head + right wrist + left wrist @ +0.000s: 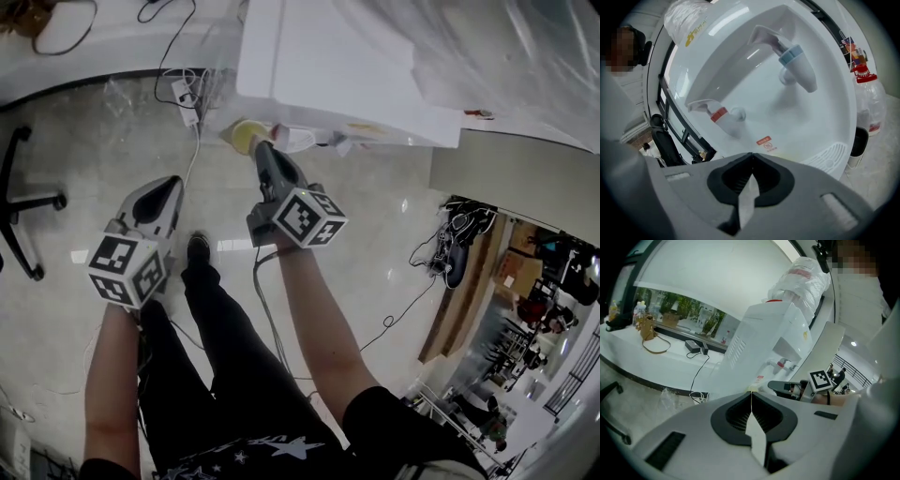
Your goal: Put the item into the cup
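Evidently the task is at its very start, for neither claw has anything in it. The right claw (262,147) has its jaws pressed together with nothing between them. It points into the recess of a white water dispenser (319,66), where a red tap (719,115) and a blue tap (797,58) hang above a slotted drip tray (832,157). The left claw (174,185) is likewise closed and empty, held lower and off to the side over the floor (75,187).

The cup (245,136), a pale yellow one, sits at the foot of the dispenser, just beyond the right claw's tip in the head view. Whether anything is in it I cannot tell (its mouth shows only as a yellowish blur). Some small pale things (298,141) lie just beside it under the dispenser's overhang. One of them may be the item, though that is a guess.

The step in hand looks like the reach toward the item. Next, a claw would have to open its jaws, since shut as they are they can grasp nothing. It would then settle around the item, close on it, and carry it over the cup's mouth.
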`<state>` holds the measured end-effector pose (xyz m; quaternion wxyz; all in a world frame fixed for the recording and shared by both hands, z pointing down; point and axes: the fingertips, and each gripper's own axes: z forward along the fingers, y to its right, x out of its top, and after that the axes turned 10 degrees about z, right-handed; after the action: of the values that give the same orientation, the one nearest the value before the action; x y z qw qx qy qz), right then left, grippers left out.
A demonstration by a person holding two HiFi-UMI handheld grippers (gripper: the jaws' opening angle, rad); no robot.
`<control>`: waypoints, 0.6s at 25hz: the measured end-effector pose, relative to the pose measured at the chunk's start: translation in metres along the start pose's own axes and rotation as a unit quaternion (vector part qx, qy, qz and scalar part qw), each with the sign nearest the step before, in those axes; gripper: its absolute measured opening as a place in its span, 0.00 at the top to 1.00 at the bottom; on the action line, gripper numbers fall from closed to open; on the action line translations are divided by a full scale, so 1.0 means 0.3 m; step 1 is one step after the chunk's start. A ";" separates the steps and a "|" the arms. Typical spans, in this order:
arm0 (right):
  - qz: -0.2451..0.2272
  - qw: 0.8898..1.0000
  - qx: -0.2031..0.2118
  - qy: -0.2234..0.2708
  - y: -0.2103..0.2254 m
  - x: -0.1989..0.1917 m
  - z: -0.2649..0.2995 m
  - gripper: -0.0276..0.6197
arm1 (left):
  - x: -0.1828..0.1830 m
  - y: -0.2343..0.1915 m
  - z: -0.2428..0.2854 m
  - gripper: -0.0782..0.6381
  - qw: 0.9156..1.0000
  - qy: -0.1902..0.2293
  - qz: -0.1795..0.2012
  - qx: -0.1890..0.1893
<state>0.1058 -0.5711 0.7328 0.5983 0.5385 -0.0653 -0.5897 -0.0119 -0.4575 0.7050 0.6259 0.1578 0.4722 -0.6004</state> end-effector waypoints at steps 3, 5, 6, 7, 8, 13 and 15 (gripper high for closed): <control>-0.008 1.000 -0.006 0.000 0.022 -0.001 0.029 0.95 | -0.015 -0.001 0.013 0.88 1.000 -0.001 -0.009 -0.004; -0.015 1.000 -0.012 0.000 0.036 -0.005 0.048 0.95 | -0.020 -0.006 0.021 0.88 1.000 -0.002 -0.009 -0.005; -0.017 1.000 -0.015 0.000 0.043 -0.008 0.057 0.95 | -0.022 -0.009 0.026 0.88 1.000 -0.003 -0.008 -0.006; -0.019 1.000 -0.018 -0.001 0.050 -0.011 0.066 0.95 | -0.024 -0.014 0.029 0.88 1.000 -0.004 -0.007 -0.006; -0.021 1.000 -0.022 -0.001 0.057 -0.014 0.073 0.95 | -0.027 -0.019 0.033 0.88 1.000 -0.004 -0.007 -0.006; -0.033 0.999 -0.041 -0.004 0.092 -0.021 0.097 0.95 | -0.044 -0.037 0.046 0.88 1.000 -0.007 -0.007 -0.005; -0.043 0.997 -0.056 -0.011 0.109 -0.028 0.100 0.95 | -0.051 -0.038 0.048 0.88 1.000 -0.009 -0.008 -0.007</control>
<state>0.1026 -0.5907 0.7733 0.6012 0.5001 -0.0157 -0.6231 -0.0138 -0.4618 0.7284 0.6261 0.1440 0.4716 -0.6040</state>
